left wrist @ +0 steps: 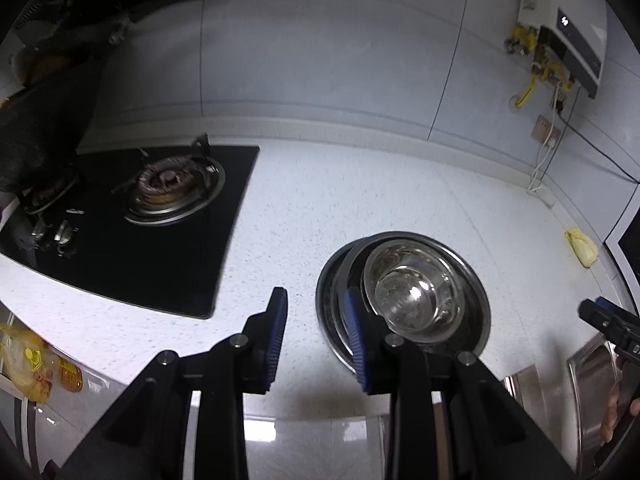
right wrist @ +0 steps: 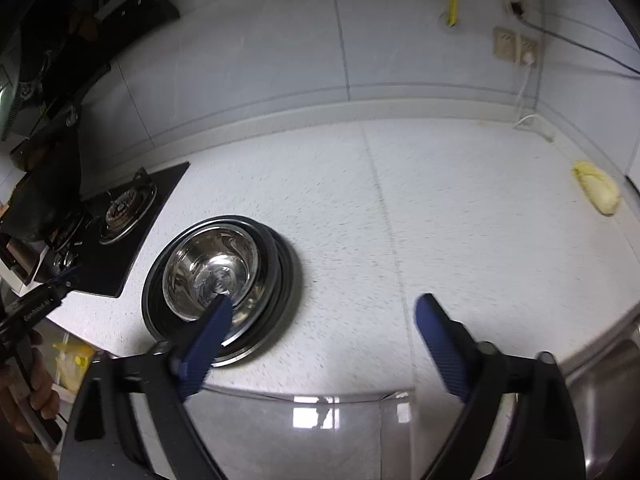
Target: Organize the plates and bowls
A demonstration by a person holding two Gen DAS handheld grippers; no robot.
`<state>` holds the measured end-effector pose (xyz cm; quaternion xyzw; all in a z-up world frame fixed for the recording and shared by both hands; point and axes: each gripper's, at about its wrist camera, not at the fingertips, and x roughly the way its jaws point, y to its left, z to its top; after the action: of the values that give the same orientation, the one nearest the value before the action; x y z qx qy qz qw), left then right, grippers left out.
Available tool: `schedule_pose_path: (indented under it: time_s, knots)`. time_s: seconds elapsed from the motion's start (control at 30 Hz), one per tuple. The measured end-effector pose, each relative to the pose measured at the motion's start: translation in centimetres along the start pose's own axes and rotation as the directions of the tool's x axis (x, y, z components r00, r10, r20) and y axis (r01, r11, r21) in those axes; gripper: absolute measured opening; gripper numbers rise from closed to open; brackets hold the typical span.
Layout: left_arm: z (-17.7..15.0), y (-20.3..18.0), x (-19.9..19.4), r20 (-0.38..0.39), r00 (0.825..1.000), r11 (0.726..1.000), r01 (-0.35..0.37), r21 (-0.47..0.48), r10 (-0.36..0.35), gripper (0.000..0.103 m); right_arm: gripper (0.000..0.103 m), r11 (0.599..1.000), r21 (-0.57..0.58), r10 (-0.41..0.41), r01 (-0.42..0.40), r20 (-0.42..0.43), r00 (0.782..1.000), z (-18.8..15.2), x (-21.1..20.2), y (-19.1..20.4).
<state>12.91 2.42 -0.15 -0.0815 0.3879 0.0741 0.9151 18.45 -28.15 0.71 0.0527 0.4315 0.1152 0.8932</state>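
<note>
Already nested, the steel bowl [left wrist: 414, 286] sits inside the stacked plates [left wrist: 334, 300] on the countertop [left wrist: 400, 192], at one o'clock from the left gripper [left wrist: 316, 330], which is nearer. Both it and the right gripper [right wrist: 324, 332] gape wide, holding nothing.

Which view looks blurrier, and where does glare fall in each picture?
Right wrist view is blurrier: the countertop speckle smears; glare sits in the steel bowl. Left wrist view is sharper, with a bright highlight in the bowl; both darken at the fisheye edges.
</note>
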Motion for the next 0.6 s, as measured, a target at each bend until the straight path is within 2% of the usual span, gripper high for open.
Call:
schedule_pose_path:
  time_s: [0.2, 0.43, 0.6]
  knots:
    - [-1.2, 0.6, -4.6, 0.057, 0.998, 0.999, 0.021, 0.024, -0.022, 0.028, 0.101, 0.999, 0.001, -0.046, 0.046, 0.086, 0.995, -1.9, -4.9, -1.2]
    - [-3.3, 1.4, -7.7, 0.048, 0.996, 0.997, 0.072, 0.022, -0.073, 0.028, 0.101, 0.991, 0.013, -0.131, 0.131, 0.158, 0.979, -3.2, -9.5, -2.0]
    - [-4.2, 1.9, -9.7, 0.069, 0.995, 0.997, 0.077, 0.014, -0.078, 0.028, 0.101, 0.987, 0.014, -0.160, 0.160, 0.182, 0.970, -3.7, -11.8, -2.2]
